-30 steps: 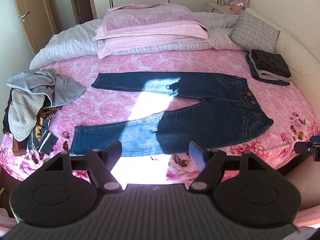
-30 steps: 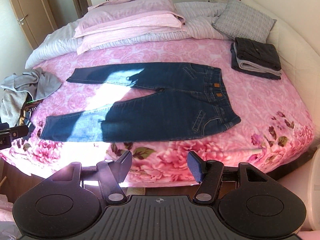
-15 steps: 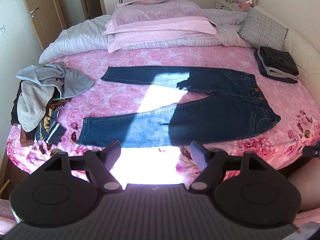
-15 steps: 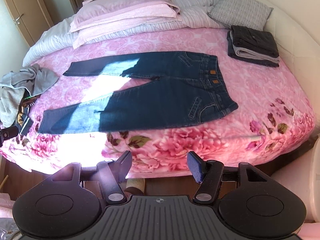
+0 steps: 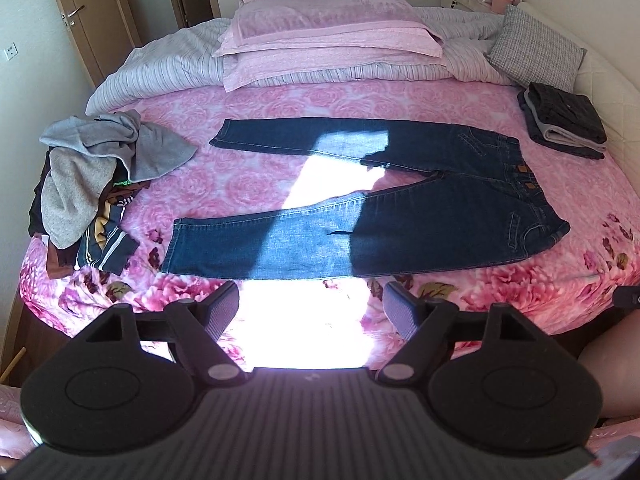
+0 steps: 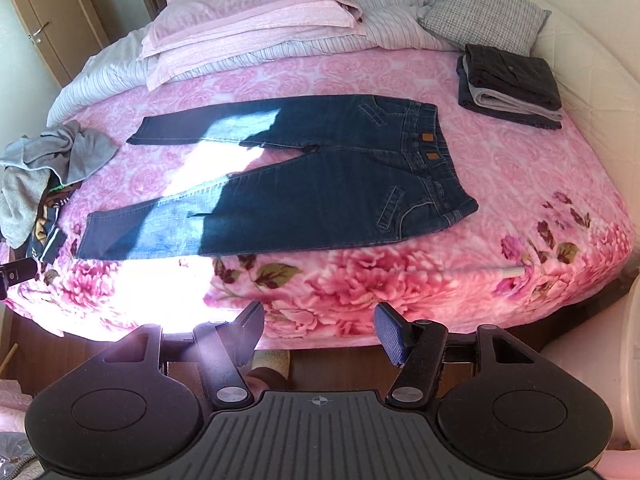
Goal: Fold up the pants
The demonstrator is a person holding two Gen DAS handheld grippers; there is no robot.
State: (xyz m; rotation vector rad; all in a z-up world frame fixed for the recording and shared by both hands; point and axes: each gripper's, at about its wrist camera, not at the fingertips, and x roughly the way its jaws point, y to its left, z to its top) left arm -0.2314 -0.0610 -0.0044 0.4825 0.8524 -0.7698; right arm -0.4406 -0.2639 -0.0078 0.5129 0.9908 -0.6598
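Note:
Dark blue jeans (image 5: 400, 232) lie flat on the pink floral bed, waistband to the right, both legs spread apart and pointing left. A strip of sunlight crosses the legs. My left gripper (image 5: 311, 296) hovers over the near bed edge, short of the lower leg; its jaws are opening with nothing between them. In the right wrist view the jeans (image 6: 320, 192) lie further off, and my right gripper (image 6: 319, 312) stands open and empty over the bed's front edge.
A heap of grey and striped clothes (image 5: 88, 184) sits at the bed's left edge. A folded dark stack (image 5: 564, 124) lies at the far right. Pillows (image 5: 328, 36) and a checked cushion (image 6: 484, 12) fill the head end. A slippered foot (image 6: 268, 364) shows on the floor.
Both views have tilted slightly, so the bed's front edge and the floor show more in the right view. The left jaws stand a touch wider. The jeans have not moved.

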